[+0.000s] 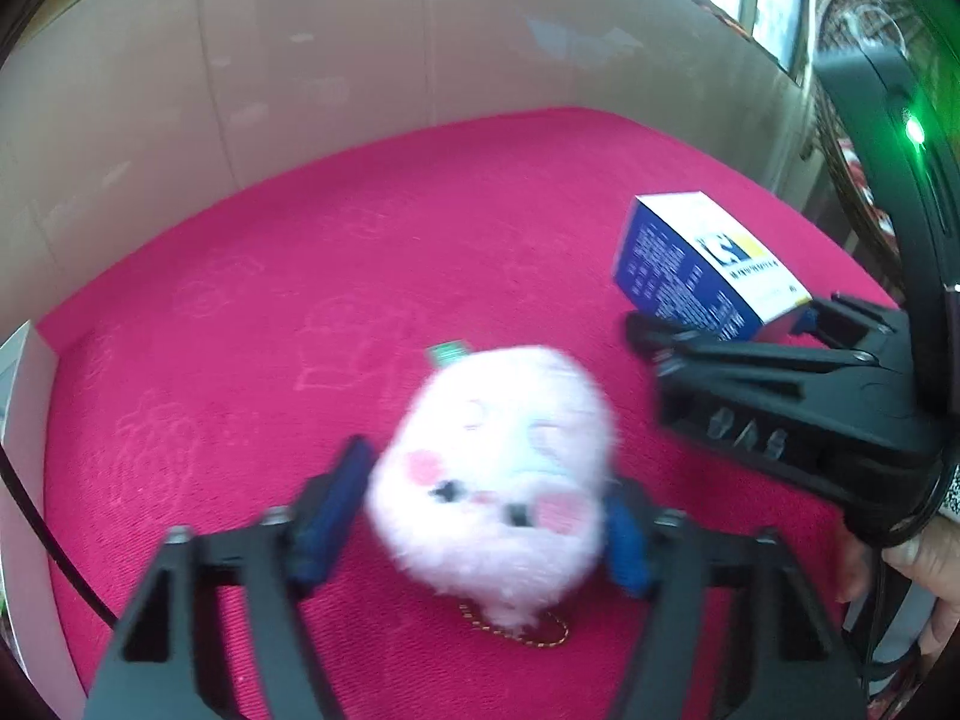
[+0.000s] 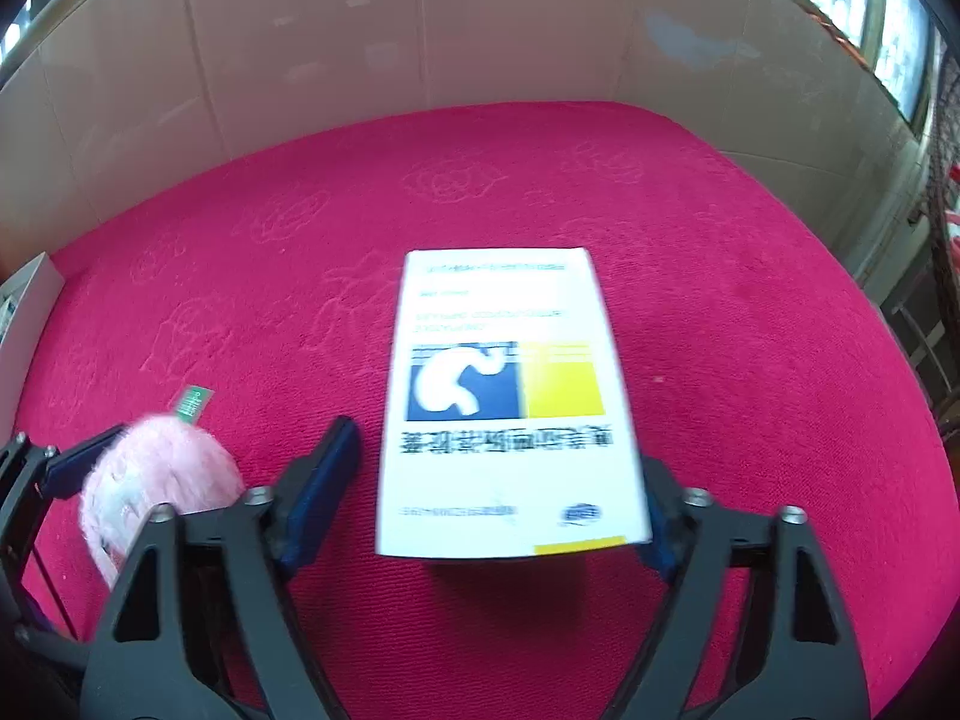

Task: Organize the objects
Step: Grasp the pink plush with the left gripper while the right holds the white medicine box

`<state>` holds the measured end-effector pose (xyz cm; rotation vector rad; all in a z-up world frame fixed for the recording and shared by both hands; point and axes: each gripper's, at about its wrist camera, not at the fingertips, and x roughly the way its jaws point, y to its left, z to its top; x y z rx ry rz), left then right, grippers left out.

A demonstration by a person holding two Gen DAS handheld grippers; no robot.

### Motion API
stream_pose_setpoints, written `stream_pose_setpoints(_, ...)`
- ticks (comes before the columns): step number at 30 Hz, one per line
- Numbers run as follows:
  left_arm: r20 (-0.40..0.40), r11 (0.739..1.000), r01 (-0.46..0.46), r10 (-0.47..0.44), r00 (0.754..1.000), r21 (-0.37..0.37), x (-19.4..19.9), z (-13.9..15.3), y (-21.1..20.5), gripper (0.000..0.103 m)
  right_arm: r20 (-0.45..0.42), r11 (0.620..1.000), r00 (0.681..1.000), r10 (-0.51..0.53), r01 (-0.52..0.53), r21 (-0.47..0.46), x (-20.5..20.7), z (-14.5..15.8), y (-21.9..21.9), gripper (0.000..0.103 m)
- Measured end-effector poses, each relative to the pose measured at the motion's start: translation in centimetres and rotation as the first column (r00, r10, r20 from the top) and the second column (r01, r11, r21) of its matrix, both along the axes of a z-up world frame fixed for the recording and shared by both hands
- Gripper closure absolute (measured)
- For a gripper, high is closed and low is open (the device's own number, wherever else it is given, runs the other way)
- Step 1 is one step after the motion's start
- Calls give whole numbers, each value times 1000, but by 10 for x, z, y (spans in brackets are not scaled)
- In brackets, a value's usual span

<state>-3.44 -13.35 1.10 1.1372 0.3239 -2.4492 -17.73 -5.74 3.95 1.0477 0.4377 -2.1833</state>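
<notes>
A fluffy pink plush toy [image 1: 498,480] with a face and a gold chain sits between the fingers of my left gripper [image 1: 480,510]; the left pad stands a little apart from it, the right pad is against it. It also shows in the right wrist view [image 2: 162,480]. A white, blue and yellow medicine box [image 2: 510,402] lies between the fingers of my right gripper [image 2: 492,492]; the right pad touches it, the left pad is apart. The box also shows in the left wrist view [image 1: 702,264].
Everything rests on a bright pink embossed cloth [image 2: 720,300]. A beige tiled wall [image 2: 420,30] rises behind it. A white box edge [image 2: 30,294] stands at the left. Windows [image 2: 888,18] are at the upper right.
</notes>
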Motion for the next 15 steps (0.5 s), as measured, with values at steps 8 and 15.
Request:
stream_pose_setpoints(8,-9,1000,-9,9,1000,2,5,2,-3,51,39,995,998,-42,45,-85,-7,4,20,52)
stream_pose_setpoints(15,-23,999,-33,33,999,6,12,2,-3,53,40,995,998,-50,53,-88,-15,3,11,52)
